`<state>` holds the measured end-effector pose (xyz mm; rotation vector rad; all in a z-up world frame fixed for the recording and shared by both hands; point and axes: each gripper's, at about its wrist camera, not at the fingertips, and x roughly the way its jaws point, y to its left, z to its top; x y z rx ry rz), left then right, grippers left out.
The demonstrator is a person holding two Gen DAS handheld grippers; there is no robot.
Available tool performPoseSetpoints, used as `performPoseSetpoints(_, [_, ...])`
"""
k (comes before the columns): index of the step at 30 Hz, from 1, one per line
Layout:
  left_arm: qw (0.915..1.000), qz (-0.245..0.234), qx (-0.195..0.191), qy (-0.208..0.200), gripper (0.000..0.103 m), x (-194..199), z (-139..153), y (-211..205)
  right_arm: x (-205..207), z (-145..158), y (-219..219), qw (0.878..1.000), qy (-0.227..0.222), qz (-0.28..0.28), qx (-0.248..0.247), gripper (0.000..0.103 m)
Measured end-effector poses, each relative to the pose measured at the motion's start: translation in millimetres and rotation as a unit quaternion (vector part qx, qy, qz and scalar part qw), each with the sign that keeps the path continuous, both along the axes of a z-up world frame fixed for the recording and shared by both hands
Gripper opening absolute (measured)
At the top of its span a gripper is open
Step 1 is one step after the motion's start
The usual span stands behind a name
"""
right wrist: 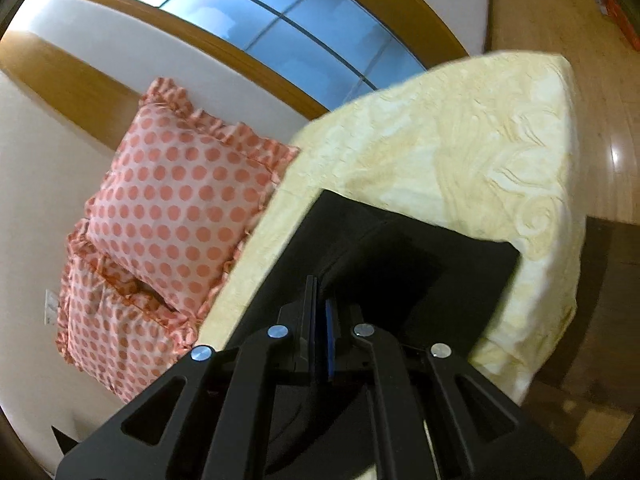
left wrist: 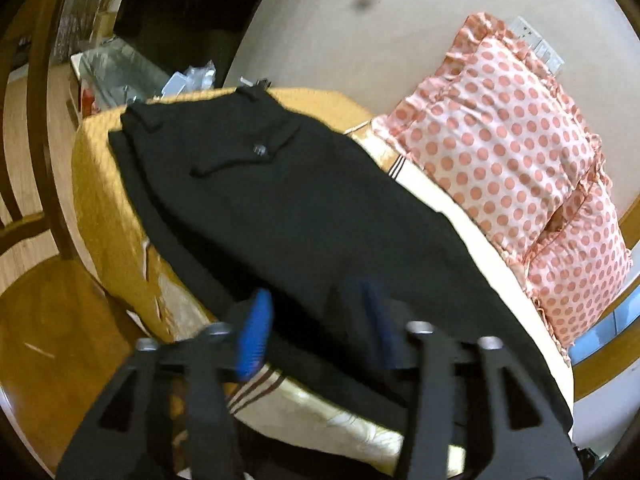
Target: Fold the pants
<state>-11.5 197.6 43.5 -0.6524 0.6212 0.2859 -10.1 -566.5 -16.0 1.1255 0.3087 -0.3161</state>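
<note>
The black woven pants (left wrist: pixel 304 200) lie lengthwise on a bed covered with a cream and mustard quilted bedspread (left wrist: pixel 104 184), the waistband and a buttoned back pocket at the far end in the left wrist view, the legs running toward the near edge. The left gripper (left wrist: pixel 316 320) hovers over the near part of the cloth with its blue-padded jaws spread and nothing between them. In the right wrist view the right gripper (right wrist: pixel 322 320) has its jaws pressed nearly together on the leg end, where the hems lie flat on the pale bedspread (right wrist: pixel 460 152); it looks to be pinching the pants (right wrist: pixel 400 264), though the contact itself is dark. Two pink polka-dot frilled pillows (left wrist: pixel 512 152) rest just beside the pants on the right. Judging from this, the legs are already laid together and the lengthwise fold comes next: the left jaws need to close on the near hem edge so both grippers can carry the leg end toward the waistband
</note>
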Motion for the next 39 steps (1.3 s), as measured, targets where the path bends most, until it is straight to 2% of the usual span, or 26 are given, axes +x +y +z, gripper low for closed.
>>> performPoseSetpoints(1, [1.0, -0.002, -0.003, -0.003, 0.057, 3, 2, 0, 0, -5, -3, 1.0, 0.002, 0.002, 0.019, 0.025])
performPoseSetpoints(2, [1.0, -0.004, -0.007, -0.005, 0.058, 4, 2, 0, -2, -7, -4, 1.0, -0.005, 0.003, 0.026, 0.03])
performPoseSetpoints(5, [0.9997, -0.004, -0.024, -0.008, 0.058, 7, 1, 5, -6, -5, -5, 1.0, -0.003, -0.003, 0.023, 0.036])
performPoseSetpoints(10, [0.999, 0.001, -0.045, -0.004, 0.057, 12, -4, 13, -2, -5, -7, 1.0, -0.005, -0.002, 0.02, 0.036])
performPoseSetpoints(13, [0.9989, 0.0, -0.046, 0.004, 0.056, 18, -5, 16, 14, 0, -5, 1.0, 0.018, 0.006, -0.015, 0.031])
performPoseSetpoints(15, [0.9989, -0.002, -0.044, 0.013, 0.043, 25, -6, 17, 26, -2, -8, 0.999, 0.019, 0.026, -0.016, 0.004])
performPoseSetpoints(17, [0.999, -0.002, -0.038, 0.023, 0.014, 31, -6, 20, 21, 5, -11, 1.0, 0.0, 0.018, -0.023, 0.002])
performPoseSetpoints(19, [0.9985, -0.009, -0.051, 0.019, 0.011, 30, -4, 24, 5, 24, -9, 0.998, -0.035, 0.007, -0.054, 0.002])
performPoseSetpoints(20, [0.9984, -0.015, -0.053, 0.013, 0.009, 26, -2, 25, -7, 34, -5, 0.996, -0.036, -0.004, -0.081, 0.002])
performPoseSetpoints(22, [0.9991, -0.021, -0.035, 0.012, 0.008, 19, 1, 23, -22, 38, 1, 0.994, -0.017, -0.014, -0.108, 0.002])
performPoseSetpoints(23, [0.9993, -0.022, -0.024, 0.018, 0.008, 15, -1, 22, -26, 35, 1, 0.994, -0.008, -0.016, -0.109, 0.002])
performPoseSetpoints(26, [0.9987, -0.027, -0.029, 0.031, 0.007, 8, -11, 26, -31, 10, -3, 0.996, 0.026, -0.011, -0.085, 0.002])
performPoseSetpoints(28, [0.9983, -0.029, -0.037, 0.035, 0.007, 5, -18, 29, -31, 1, -5, 0.997, 0.031, -0.014, -0.07, 0.002])
performPoseSetpoints(31, [0.9985, -0.029, -0.037, 0.028, 0.007, 0, -19, 30, -27, -1, -4, 0.996, 0.037, -0.011, -0.075, 0.002])
performPoseSetpoints(34, [0.9993, -0.027, -0.017, 0.021, 0.007, -6, -21, 24, -24, -6, -4, 0.996, 0.041, -0.01, -0.076, 0.002])
performPoseSetpoints(39, [0.9997, -0.023, -0.008, 0.001, 0.007, -14, -23, 21, -15, -3, -1, 0.989, 0.071, -0.001, -0.13, 0.002])
